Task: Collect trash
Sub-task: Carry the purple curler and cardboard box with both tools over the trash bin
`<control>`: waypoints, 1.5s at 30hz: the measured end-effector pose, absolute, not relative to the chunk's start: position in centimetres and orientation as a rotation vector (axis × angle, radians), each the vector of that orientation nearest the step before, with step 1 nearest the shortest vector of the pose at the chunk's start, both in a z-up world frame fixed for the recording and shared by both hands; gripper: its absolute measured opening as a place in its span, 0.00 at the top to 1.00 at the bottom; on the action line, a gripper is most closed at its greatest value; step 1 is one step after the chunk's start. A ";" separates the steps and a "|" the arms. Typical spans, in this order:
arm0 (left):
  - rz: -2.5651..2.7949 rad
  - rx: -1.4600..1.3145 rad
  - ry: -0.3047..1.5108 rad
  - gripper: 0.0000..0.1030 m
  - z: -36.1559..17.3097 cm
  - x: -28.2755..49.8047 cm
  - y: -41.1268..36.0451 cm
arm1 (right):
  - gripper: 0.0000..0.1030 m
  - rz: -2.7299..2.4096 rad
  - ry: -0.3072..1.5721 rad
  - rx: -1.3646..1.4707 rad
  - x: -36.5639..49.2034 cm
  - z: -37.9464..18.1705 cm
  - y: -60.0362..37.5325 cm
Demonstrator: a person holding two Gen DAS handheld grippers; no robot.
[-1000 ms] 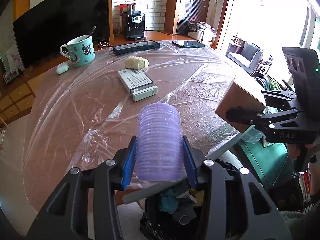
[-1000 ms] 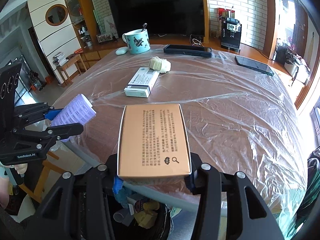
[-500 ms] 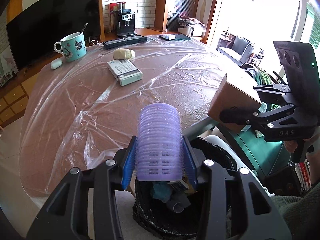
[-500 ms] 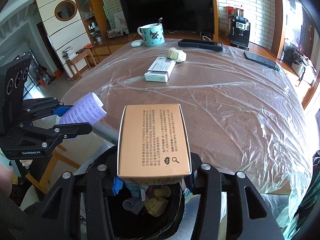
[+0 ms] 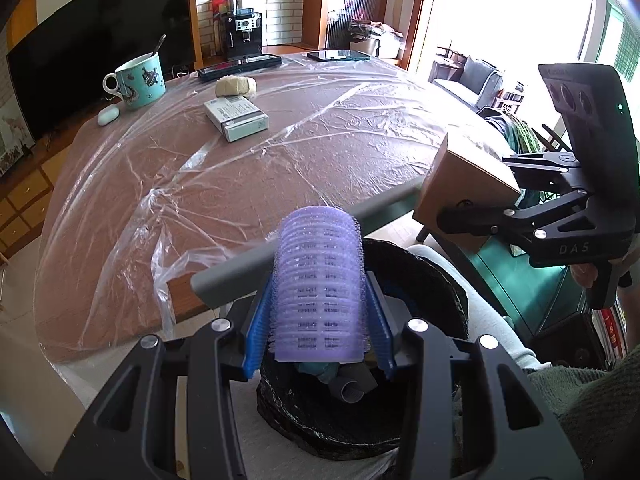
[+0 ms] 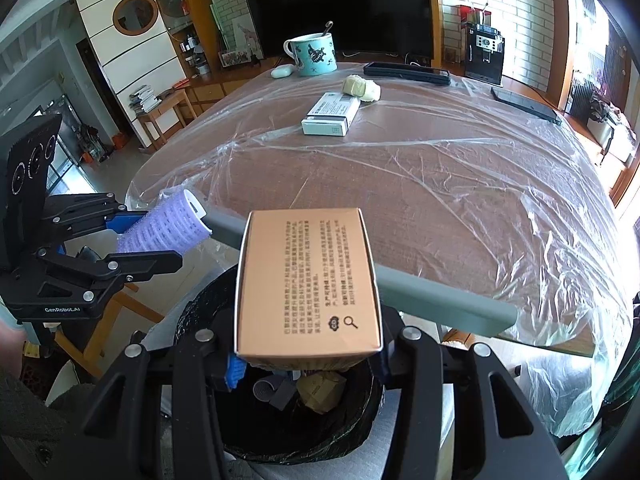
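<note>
Over the bin (image 5: 420, 264), left wrist view: left gripper (image 5: 318, 320) clenched on a purple hair roller (image 5: 318, 288); right gripper (image 5: 472, 216) at 3 o'clock grips a tan box (image 5: 460, 184). Right wrist view: box (image 6: 306, 280) clamped above the bin (image 6: 200, 300); white carton (image 6: 332, 114), crumpled wad (image 6: 360, 88) at 12 o'clock on the table (image 6: 440, 184).

Open drop into the trash bin (image 6: 200, 312), already part filled. Grey bar (image 6: 440, 296) crossing just behind its mouth. Table edge (image 5: 188, 300) close beyond.
</note>
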State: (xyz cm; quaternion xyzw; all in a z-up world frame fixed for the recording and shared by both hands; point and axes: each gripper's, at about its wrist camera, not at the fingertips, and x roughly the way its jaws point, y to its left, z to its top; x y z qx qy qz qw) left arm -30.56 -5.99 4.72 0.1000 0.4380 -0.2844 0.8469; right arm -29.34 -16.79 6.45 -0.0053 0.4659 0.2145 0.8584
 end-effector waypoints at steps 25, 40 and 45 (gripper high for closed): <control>-0.608 0.254 1.006 0.57 1.8 -32.3 -6.7 | 0.55 0.477 1.063 -0.041 -30.9 3.5 -15.2; -0.614 0.291 1.054 0.57 -0.1 -32.3 -7.5 | 0.55 0.476 1.101 -0.079 -31.1 1.8 -14.6; -0.611 0.303 1.068 0.57 -0.8 -32.2 -7.7 | 0.55 0.473 1.115 -0.083 -31.1 1.1 -14.5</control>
